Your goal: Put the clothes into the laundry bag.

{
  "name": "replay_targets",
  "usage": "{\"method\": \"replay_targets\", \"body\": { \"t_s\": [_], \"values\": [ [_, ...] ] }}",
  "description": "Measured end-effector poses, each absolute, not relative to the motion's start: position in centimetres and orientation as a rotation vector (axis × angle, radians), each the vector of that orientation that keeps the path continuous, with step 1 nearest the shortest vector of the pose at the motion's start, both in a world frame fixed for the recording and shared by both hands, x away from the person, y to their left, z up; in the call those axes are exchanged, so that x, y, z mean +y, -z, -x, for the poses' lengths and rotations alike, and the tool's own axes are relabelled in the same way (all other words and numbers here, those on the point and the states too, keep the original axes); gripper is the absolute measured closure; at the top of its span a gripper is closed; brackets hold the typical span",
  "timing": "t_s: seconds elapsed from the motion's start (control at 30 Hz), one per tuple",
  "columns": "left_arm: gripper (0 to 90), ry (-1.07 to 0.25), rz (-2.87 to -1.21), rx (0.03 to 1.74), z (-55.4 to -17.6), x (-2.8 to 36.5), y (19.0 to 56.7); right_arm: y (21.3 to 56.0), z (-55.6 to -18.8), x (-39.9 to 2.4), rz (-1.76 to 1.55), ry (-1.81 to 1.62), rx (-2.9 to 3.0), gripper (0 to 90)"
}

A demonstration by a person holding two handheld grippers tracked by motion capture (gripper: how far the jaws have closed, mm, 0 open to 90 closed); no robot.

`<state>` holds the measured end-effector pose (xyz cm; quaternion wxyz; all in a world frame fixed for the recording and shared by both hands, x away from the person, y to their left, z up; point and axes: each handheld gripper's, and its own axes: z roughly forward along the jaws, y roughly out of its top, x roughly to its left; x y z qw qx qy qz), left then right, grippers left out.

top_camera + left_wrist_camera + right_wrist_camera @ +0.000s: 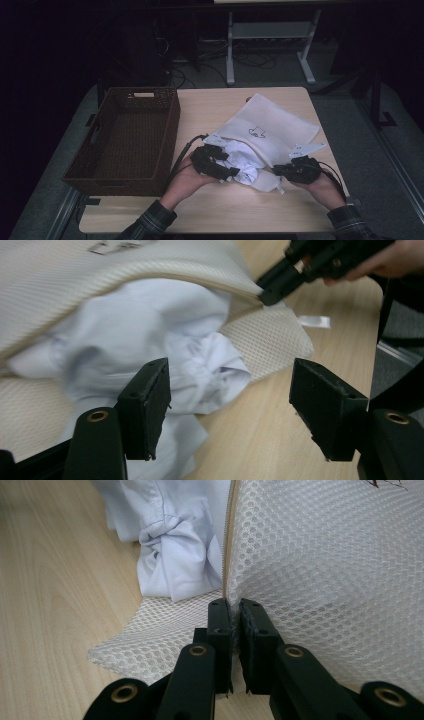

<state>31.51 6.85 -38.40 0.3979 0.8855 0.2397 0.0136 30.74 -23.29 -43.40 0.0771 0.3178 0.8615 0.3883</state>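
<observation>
A white mesh laundry bag (pixel 270 125) lies on the wooden table (pixel 210 205) with its mouth toward me. A crumpled white garment (pixel 245 160) bulges out of that mouth. My right gripper (pixel 234 605) is shut on the upper edge of the bag (pixel 325 555), lifting it off the garment (pixel 175 555). In the left gripper view the right gripper (pixel 272 290) pinches the bag (pixel 100 275) at the upper right. My left gripper (pixel 230 385) stands open just in front of the garment (pixel 135 335), with the cloth behind its left jaw and bare table between the jaws. From above, the left gripper (pixel 232 172) is beside the garment and the right gripper (pixel 276 171) is at the bag's near corner.
A dark brown wicker basket (pixel 167 145) stands at the table's left side, close to my left forearm. Bare tabletop runs along the front edge. Beyond the table are a dark floor, cables and white desk legs (pixel 230 55).
</observation>
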Motion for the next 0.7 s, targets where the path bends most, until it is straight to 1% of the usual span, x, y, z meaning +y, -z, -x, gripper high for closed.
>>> {"method": "replay_targets", "body": {
  "t_s": [0.13, 0.17, 0.2, 0.23, 0.27, 0.4, 0.47, 0.57, 0.7],
  "values": [
    [33.4, -0.019, -2.272, 0.575, -31.3, 5.4, 39.5, 43.4, -30.7, -23.3, -0.946, -1.164, 2.582, 83.4],
    [33.3, -0.027, -2.295, 0.570, -31.4, 4.5, 40.4, 43.4, -30.8, -23.3, -0.943, -1.165, 2.582, 83.4],
    [33.3, -0.027, -2.295, 0.570, -31.4, 4.5, 40.4, 43.4, -30.8, -23.3, -0.943, -1.165, 2.582, 83.4],
    [33.3, -0.068, -2.322, 0.570, -31.6, 3.6, 41.5, 43.4, -30.8, -23.3, -0.941, -1.165, 2.585, 83.4],
    [33.4, -0.080, -2.331, 0.573, -31.7, 3.4, 41.9, 43.4, -30.8, -23.3, -0.938, -1.166, 2.586, 83.4],
    [34.6, -0.107, -2.375, 0.588, -32.1, 2.3, 43.8, 43.4, -30.7, -23.3, -0.933, -1.162, 2.593, 83.4],
    [35.2, -0.116, -2.387, 0.585, -32.2, 2.2, 44.0, 43.4, -30.8, -23.3, -0.930, -1.160, 2.595, 83.4],
    [39.8, -0.138, -2.408, 0.606, -32.4, 2.0, 45.0, 43.5, -30.8, -23.3, -0.929, -1.156, 2.598, 83.4],
    [49.7, -0.175, -2.420, 0.602, -32.6, 2.0, 45.4, 43.5, -30.8, -23.3, -0.930, -1.154, 2.601, 83.4]
  ]
}}
